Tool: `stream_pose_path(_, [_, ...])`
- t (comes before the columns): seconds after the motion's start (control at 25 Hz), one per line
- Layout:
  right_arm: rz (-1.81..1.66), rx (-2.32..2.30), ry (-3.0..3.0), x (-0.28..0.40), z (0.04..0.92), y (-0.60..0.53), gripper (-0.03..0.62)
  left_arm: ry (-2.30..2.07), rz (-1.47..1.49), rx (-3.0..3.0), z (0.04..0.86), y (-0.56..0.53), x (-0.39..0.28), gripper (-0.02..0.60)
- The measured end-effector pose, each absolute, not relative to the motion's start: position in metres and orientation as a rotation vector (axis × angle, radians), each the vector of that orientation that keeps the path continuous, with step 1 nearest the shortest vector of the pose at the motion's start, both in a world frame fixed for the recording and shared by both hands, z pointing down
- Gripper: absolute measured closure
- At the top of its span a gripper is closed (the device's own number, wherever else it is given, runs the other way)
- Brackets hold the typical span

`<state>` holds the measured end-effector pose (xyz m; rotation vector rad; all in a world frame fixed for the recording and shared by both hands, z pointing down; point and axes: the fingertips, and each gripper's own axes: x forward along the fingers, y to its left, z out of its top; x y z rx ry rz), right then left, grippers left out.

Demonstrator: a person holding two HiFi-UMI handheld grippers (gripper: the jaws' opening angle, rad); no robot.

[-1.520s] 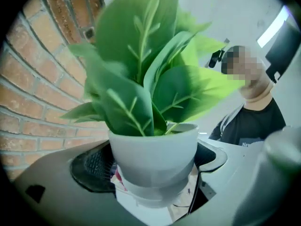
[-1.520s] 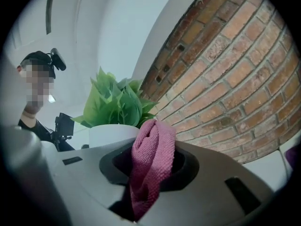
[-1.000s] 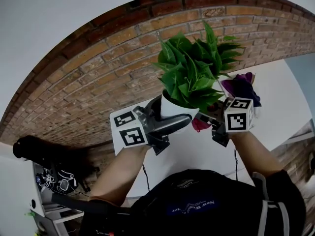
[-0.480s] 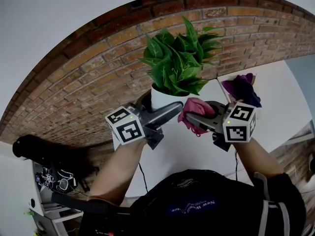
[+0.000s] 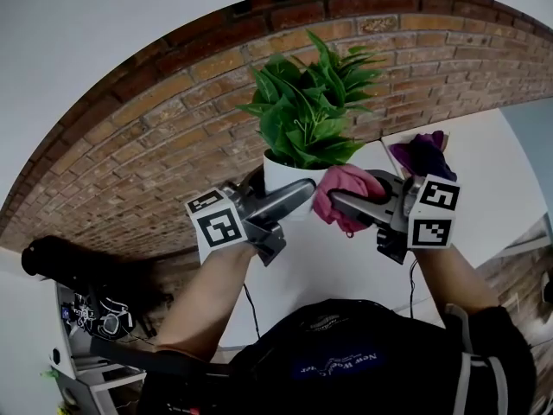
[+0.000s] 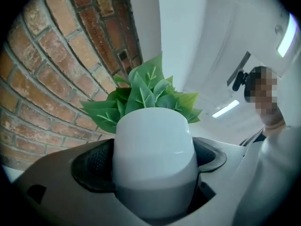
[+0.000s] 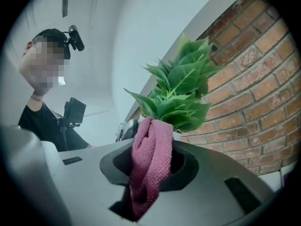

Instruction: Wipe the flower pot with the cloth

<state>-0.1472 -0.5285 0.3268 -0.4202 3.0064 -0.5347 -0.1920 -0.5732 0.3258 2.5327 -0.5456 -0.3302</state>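
Behind both grippers runs the red-brown brick wall (image 5: pixel 155 145), and under them lies the white bench (image 5: pixel 346 266).

Between the jaws of the left gripper (image 6: pixel 151 164) stands the white, round, smooth flower pot (image 5: pixel 281 169). The jaws are spread wide and closed against its two sides, so it is firmly clamped. Its green leafy plant (image 5: pixel 307 115) rises beyond the jaw tips.

The right gripper (image 7: pixel 149 171) has its jaws nearly together on the pink woven cloth (image 5: pixel 340 190). A bunched fold stands up past the jaw tips, and the pot's rim sits just beyond it. I cannot tell whether cloth and pot are touching.

The step in hand looks like bringing the cloth to the pot's wall, with wiping about to begin or just begun. The next move probably calls for pressing the fold against the wall and stroking round it, while the left gripper keeps the pot steady or turns it.

Counted: two grippers, one pot, one plant and one pink cloth. One dark purple bunched thing (image 5: pixel 423 154) lies beyond the right gripper.
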Motion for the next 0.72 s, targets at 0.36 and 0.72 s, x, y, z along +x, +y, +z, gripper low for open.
stream_pose_path(0.36, [-0.633, -0.487, 2.932, -0.136, 0.34, -0.552, 0.51, -0.37, -0.511, 2.394, 0.308, -0.564, -0.19, 0.071])
stream_pose_path(0.72, [-0.718, -0.481, 2.938, -0.154, 0.362, -0.563, 0.51, -0.248, -0.565, 2.338, 0.298, -0.553, -0.181, 0.07])
